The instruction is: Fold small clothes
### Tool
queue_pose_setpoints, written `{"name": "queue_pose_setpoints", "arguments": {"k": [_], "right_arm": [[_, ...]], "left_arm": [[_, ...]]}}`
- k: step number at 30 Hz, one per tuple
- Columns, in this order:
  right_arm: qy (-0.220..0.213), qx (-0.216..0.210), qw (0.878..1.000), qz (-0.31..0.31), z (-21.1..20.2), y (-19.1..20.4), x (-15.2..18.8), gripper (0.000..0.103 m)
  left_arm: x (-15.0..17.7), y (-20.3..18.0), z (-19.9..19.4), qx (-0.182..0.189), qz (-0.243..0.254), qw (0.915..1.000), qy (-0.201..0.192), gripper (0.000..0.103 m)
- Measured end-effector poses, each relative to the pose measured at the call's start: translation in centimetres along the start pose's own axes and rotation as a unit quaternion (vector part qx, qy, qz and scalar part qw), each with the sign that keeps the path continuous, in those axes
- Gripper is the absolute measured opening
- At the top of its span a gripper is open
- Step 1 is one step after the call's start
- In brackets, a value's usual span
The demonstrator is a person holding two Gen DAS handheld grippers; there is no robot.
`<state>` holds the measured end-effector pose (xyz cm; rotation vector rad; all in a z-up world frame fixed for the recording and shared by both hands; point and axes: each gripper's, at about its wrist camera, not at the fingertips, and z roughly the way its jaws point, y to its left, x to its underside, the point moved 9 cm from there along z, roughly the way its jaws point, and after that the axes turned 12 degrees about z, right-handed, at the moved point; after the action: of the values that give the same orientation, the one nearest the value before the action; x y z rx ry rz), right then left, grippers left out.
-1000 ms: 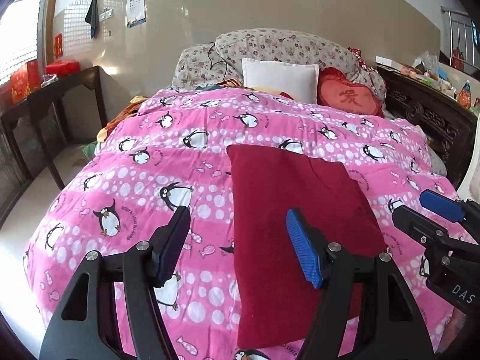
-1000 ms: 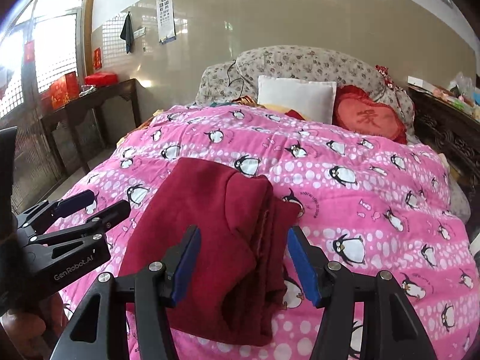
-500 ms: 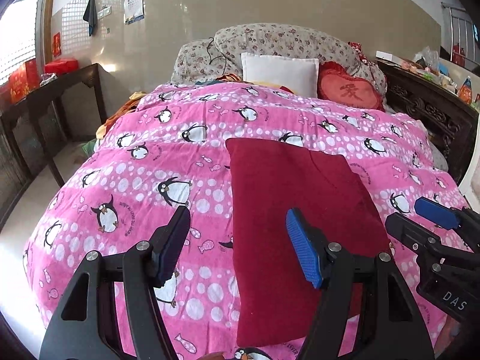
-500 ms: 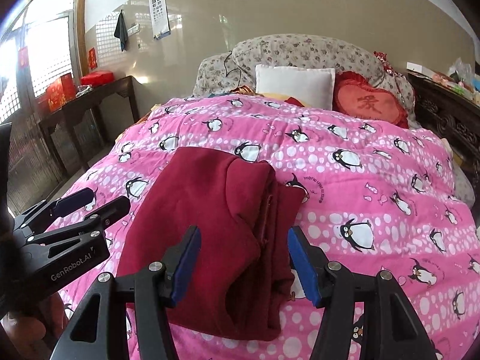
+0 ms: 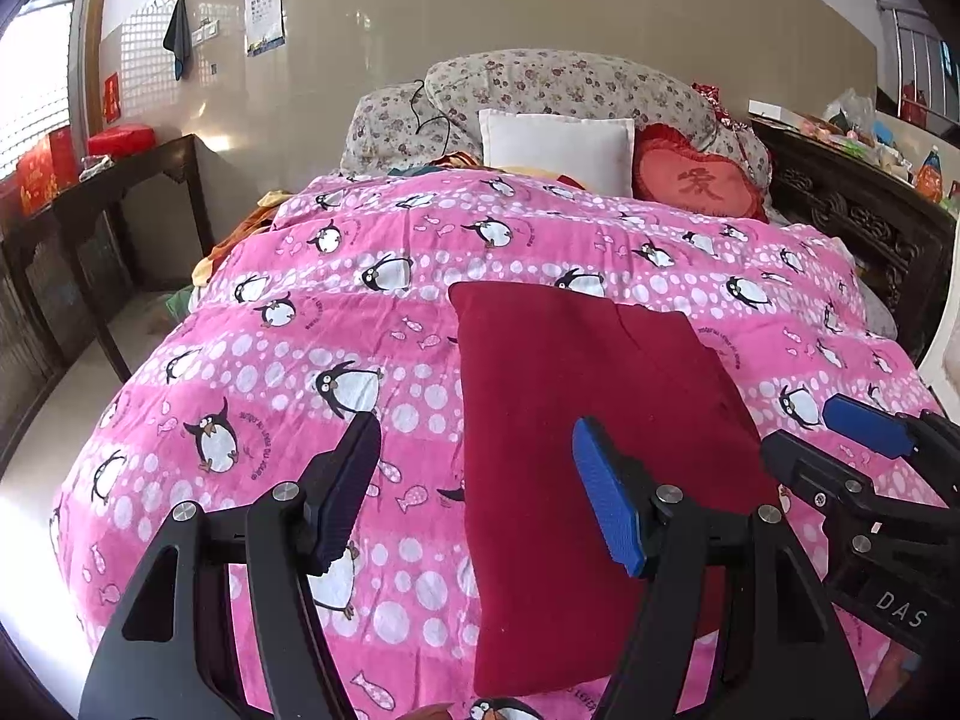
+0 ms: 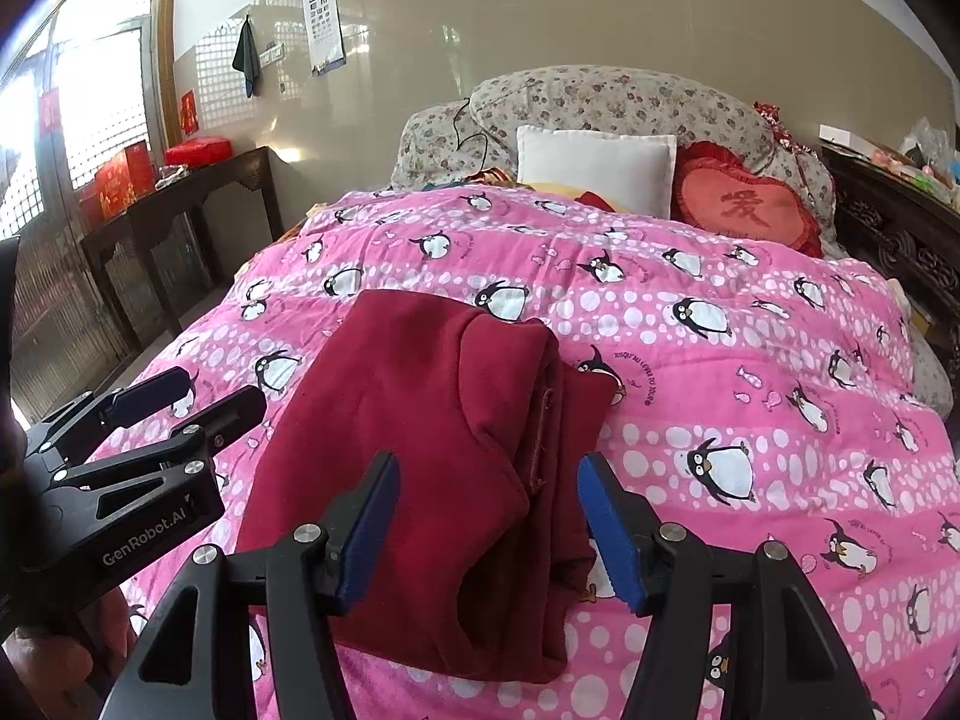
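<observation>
Up close, the left gripper has its jaws spread wide with nothing between them; it hovers over the near left edge of the garment. Likewise the right gripper is wide open and empty, poised above the garment's near end, where the stacked layers and a seam edge show. Each gripper appears at the edge of the other's view, both beside the garment, apart from each other. The dark red garment lies folded into a neat long rectangle on the quilt, a pink one with penguins, running from the near edge toward the bed's middle. Beyond it sit a white pillow and a red heart cushion against floral pillows.
</observation>
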<state>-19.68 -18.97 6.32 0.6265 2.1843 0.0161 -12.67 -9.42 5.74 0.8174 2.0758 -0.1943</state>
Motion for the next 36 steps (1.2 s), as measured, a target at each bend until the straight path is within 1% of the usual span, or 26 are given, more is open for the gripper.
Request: {"name": "queue_pose_setpoints", "arguments": {"k": [26, 30, 36], "right_arm": [[0.010, -0.004, 1.000, 0.000, 0.46, 0.57, 0.08, 0.061], [0.010, -0.006, 1.000, 0.000, 0.49, 0.50, 0.08, 0.061], [0.011, -0.009, 1.000, 0.003, 0.55, 0.37, 0.17, 0.061]], "left_arm": [[-0.05, -0.16, 0.28, 0.000, 0.010, 0.9999, 0.000, 0.067], [-0.23, 0.09, 0.19, -0.003, 0.010, 0.9999, -0.007, 0.067], [-0.93, 0.57, -0.21, -0.007, 0.010, 0.9994, -0.034, 0.067]]}}
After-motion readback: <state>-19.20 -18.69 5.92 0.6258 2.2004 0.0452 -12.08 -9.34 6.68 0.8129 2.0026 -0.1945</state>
